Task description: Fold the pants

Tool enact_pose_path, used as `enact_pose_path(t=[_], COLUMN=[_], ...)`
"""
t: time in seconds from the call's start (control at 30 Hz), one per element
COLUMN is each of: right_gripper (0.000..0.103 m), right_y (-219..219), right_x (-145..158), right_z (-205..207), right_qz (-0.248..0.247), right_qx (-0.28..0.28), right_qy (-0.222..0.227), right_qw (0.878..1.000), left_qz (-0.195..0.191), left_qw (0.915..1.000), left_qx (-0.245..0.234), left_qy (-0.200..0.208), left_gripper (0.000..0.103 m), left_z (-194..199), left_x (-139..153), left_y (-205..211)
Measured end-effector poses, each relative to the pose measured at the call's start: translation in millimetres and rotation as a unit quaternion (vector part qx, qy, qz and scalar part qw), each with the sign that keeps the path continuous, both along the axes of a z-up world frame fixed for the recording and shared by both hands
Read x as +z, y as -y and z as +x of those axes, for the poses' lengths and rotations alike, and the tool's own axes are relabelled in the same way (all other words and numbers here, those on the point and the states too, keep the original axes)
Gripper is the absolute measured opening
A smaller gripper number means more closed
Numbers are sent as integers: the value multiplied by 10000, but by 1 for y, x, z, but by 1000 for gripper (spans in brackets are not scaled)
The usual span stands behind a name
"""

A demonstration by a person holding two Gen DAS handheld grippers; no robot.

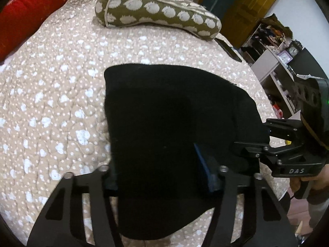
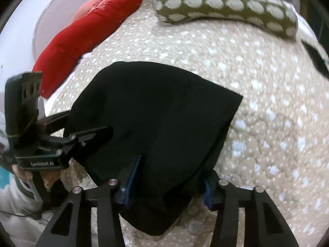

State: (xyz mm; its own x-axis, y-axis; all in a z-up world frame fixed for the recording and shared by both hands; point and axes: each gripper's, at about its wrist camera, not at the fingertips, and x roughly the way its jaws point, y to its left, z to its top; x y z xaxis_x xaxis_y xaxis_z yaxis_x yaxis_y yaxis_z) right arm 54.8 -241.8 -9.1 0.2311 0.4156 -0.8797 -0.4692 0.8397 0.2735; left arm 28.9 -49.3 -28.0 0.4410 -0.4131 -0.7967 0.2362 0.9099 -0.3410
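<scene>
The black pants (image 1: pixel 168 123) lie folded into a compact bundle on the quilted bed; they also show in the right wrist view (image 2: pixel 152 119). My left gripper (image 1: pixel 162 164) has its fingers spread wide on either side of the near part of the bundle, the fabric lying between them. My right gripper (image 2: pixel 168 177) likewise has its blue-padded fingers (image 2: pixel 131 183) spread with the cloth between them. Each gripper shows in the other view: the right one (image 1: pixel 265 135) at the bundle's right edge, the left one (image 2: pixel 86 138) at its left edge.
The beige dotted quilt (image 1: pixel 61 103) covers the bed. An olive pillow with white spots (image 1: pixel 156 12) lies at the far side. A red blanket (image 1: pixel 37 6) lies at the far left. A dark flat object (image 1: pixel 230 51) sits near the bed's right edge; shelves (image 1: pixel 273 61) stand beyond.
</scene>
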Motion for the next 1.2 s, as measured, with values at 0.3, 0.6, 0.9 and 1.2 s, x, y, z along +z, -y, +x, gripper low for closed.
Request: enact_pose_path(t=[0.3, 0.6, 0.9, 1.2], right_gripper=[39, 45, 50, 50], right_y=[-14, -44, -42, -46], right_x=[27, 4, 19, 33], right_z=[21, 60, 45, 13], right_qz=[-310, -1172, -1356, -1474], right_qx=[45, -62, -200, 101], right_qy=[643, 932, 1054, 929], right_qw=[9974, 9887, 9849, 9846], left_qz=[147, 294, 628, 896], left_qw=[9991, 9987, 9956, 9902], left_qx=[119, 422, 620, 953], left_qy=[378, 15, 316, 482], left_gripper=[43, 63, 71, 71], left_z=[29, 68, 38, 10], left_x=[30, 1, 13, 26], left_y=[-1, -10, -12, -23])
